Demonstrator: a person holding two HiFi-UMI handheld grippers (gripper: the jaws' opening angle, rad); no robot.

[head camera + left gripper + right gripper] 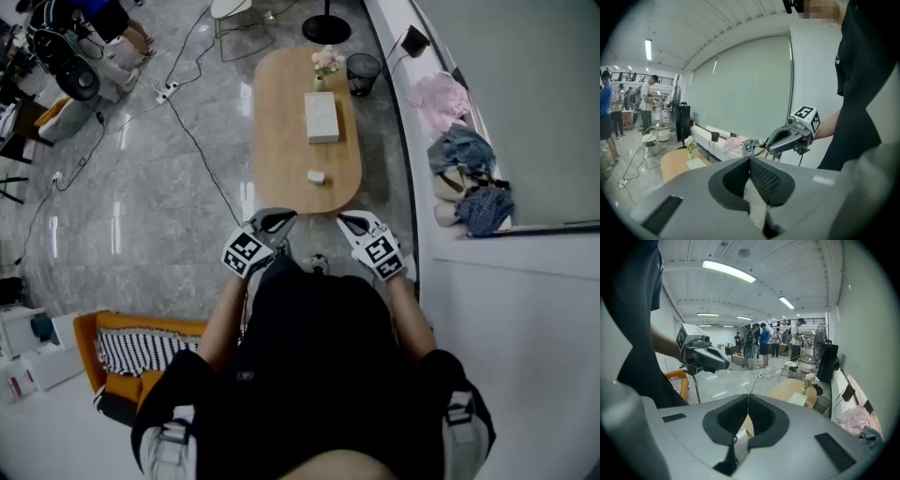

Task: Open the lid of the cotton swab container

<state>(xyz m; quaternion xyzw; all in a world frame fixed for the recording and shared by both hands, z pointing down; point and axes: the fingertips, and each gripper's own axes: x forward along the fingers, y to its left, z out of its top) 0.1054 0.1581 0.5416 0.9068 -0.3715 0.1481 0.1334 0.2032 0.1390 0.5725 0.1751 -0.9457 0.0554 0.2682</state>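
A small white container (316,176), too small to make out its lid, lies near the front end of the oval wooden table (281,141). Behind it lies a flat white box (322,117), and a vase of flowers (325,64) stands at the far end. My left gripper (281,220) and right gripper (349,223) hover side by side in front of the person's chest, just short of the table's near edge. Both are shut with nothing between the pads. In the left gripper view my own left gripper (749,159) is closed, as is the right gripper (748,397) in its view.
A black mesh bin (363,72) stands by the table's far right corner. Clothes (459,150) are heaped on the ledge along the right wall. An orange seat (122,352) with a striped cloth sits at the lower left. Cables (187,122) trail over the grey floor; people stand far off.
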